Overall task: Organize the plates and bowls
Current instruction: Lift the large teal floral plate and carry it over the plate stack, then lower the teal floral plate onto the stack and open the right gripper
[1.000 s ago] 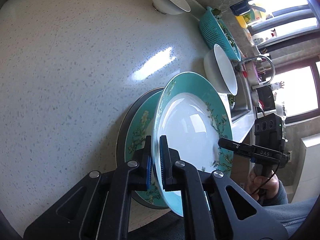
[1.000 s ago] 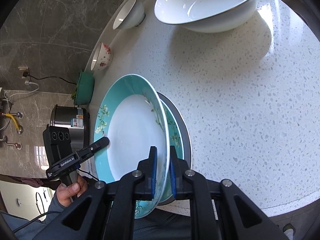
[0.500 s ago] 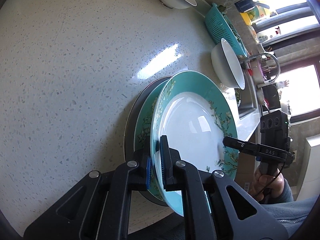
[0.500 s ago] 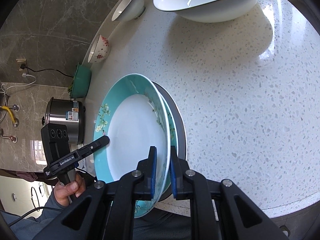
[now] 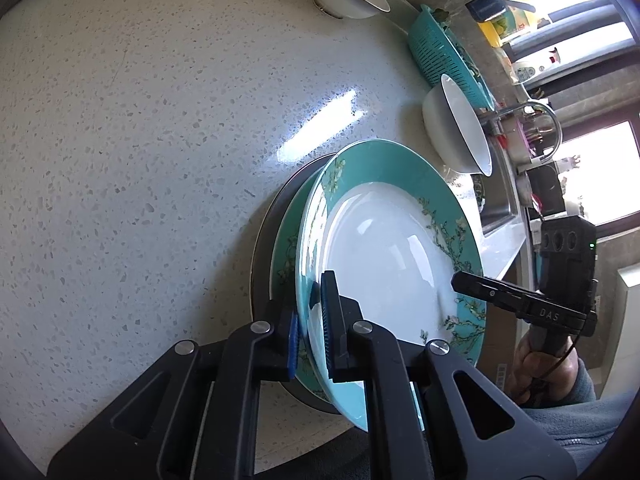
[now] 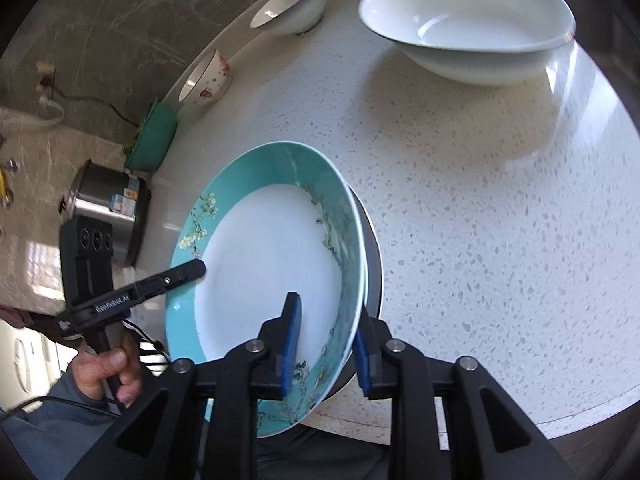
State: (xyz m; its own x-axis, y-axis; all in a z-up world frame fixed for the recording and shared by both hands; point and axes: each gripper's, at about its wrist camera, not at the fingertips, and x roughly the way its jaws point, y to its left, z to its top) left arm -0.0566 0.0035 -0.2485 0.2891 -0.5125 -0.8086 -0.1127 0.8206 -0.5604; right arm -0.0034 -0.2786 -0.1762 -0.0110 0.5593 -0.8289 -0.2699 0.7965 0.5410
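Teal plate (image 5: 400,248) atop stacked plates (image 5: 286,248)

Three stacked plates (image 5: 400,256), three bowls (image 6: 468,36), two hand-held grippers (image 5: 310,328).

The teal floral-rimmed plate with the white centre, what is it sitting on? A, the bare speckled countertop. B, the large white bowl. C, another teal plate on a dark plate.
C: the teal floral-rimmed plate lies over another teal plate on a dark plate.
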